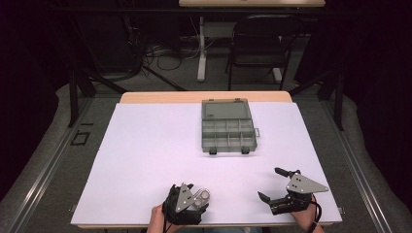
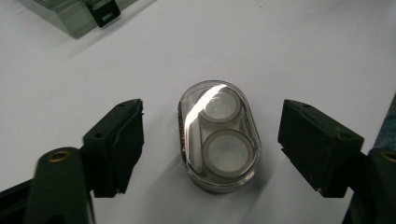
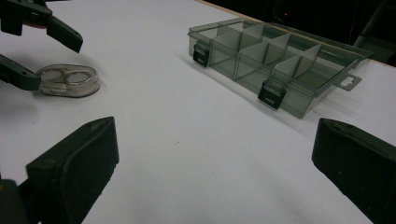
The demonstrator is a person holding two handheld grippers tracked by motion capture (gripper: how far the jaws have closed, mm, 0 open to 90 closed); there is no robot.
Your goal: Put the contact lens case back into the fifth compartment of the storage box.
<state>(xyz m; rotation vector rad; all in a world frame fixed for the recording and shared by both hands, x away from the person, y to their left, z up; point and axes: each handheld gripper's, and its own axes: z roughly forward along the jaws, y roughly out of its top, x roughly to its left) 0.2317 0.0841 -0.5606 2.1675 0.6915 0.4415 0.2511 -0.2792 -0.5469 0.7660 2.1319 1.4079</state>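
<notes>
We judge the pick-up step in hand: our left gripper [image 2: 210,140], jaws spread, straddles the clear oval case [image 2: 219,135] lying untouched on the desk [image 1: 145,160], right gripper [image 1: 286,191] idle with jaws apart, open organizer box [image 1: 228,127] beyond; next, closing squarely.

We see our left gripper [image 2: 210,149] spread wide around a clear capsule [image 2: 219,135], touching neither side; a box [image 2: 79,14] lies beyond.

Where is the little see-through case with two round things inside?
In the high view the clear oval case lies on the white table, near the front edge, between the open jaws of the left gripper.
</notes>
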